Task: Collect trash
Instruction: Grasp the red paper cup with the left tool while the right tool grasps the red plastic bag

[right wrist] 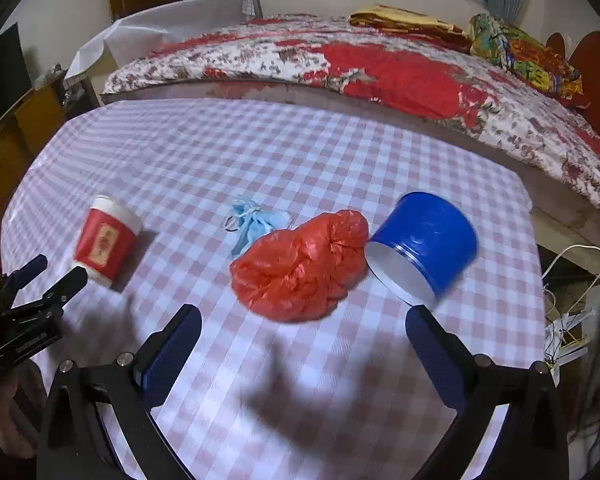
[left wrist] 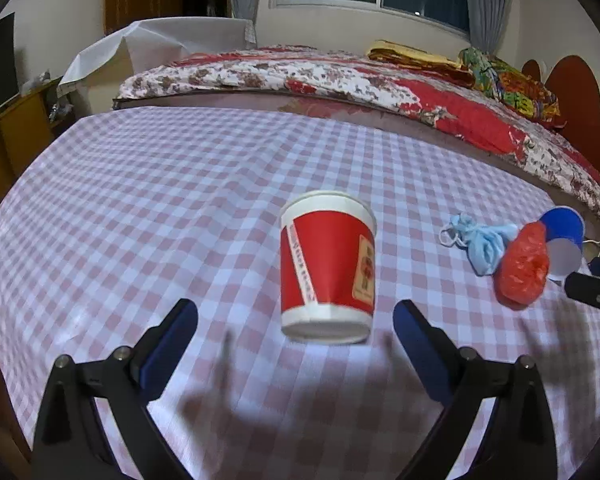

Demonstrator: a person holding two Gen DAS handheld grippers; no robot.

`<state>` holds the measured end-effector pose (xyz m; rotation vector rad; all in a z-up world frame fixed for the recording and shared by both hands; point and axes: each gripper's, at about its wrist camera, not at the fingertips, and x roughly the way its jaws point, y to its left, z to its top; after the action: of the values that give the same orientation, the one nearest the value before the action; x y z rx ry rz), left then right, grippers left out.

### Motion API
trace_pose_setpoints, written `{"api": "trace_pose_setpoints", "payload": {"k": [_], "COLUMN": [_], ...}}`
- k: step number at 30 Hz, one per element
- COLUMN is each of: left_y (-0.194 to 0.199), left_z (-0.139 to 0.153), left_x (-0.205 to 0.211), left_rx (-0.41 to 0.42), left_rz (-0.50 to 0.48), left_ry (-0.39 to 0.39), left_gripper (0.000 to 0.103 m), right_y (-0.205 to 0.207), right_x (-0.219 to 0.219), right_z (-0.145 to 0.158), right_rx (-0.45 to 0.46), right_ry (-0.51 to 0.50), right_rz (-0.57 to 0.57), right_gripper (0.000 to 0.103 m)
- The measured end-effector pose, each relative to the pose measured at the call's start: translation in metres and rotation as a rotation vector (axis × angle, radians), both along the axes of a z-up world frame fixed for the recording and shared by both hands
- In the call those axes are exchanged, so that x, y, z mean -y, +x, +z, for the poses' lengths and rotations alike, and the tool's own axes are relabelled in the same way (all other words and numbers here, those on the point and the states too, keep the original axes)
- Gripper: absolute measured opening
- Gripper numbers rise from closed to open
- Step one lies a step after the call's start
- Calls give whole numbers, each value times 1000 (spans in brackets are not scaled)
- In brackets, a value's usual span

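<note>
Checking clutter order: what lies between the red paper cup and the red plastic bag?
The crumpled light-blue face mask lies between the red paper cup and red plastic bag, touching the bag; clearest in the right wrist view.

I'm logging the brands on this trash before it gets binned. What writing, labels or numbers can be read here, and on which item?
No text here can be read.
Red paper cup: a white diagonal strip of red characters, too blurred to read.
The same cup: a tan rectangular label with a red figure or characters, too small and blurred to read.
Blue cup, red plastic bag, light blue face mask: no writing visible.
</note>
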<state>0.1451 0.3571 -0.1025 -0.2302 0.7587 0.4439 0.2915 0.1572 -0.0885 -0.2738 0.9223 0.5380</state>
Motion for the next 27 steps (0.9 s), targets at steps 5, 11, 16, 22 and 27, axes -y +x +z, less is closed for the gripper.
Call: {"api": "trace_pose_setpoints", "payload": {"k": [5,11,16,22,27], "left_y": [18,30,35,33,26], "left_z": [-9,-17,-23,-20,-11], "left_x": [-3,-8,-9,-8,-5], "left_rx": [-26,-45,-64,-48,-16], "left_rz": [-16,-27,-43,-63,-65], "left_ry": [-5,-32,-33,-46,-49], "left_gripper": [96,89,79,61,60], "right_y": [21,38,40,35,24], "right_x": [-14,-22,-21,-16,-11], "right_z": [-21,-43,-49,-50,-40], "right_rx": [-28,-65,-84,-110,-87], "right_ry": [-8,-5,29,70,94], "right_rz": [-5,-14,-1,19,44], "right_gripper": [103,103,96,61,44]}}
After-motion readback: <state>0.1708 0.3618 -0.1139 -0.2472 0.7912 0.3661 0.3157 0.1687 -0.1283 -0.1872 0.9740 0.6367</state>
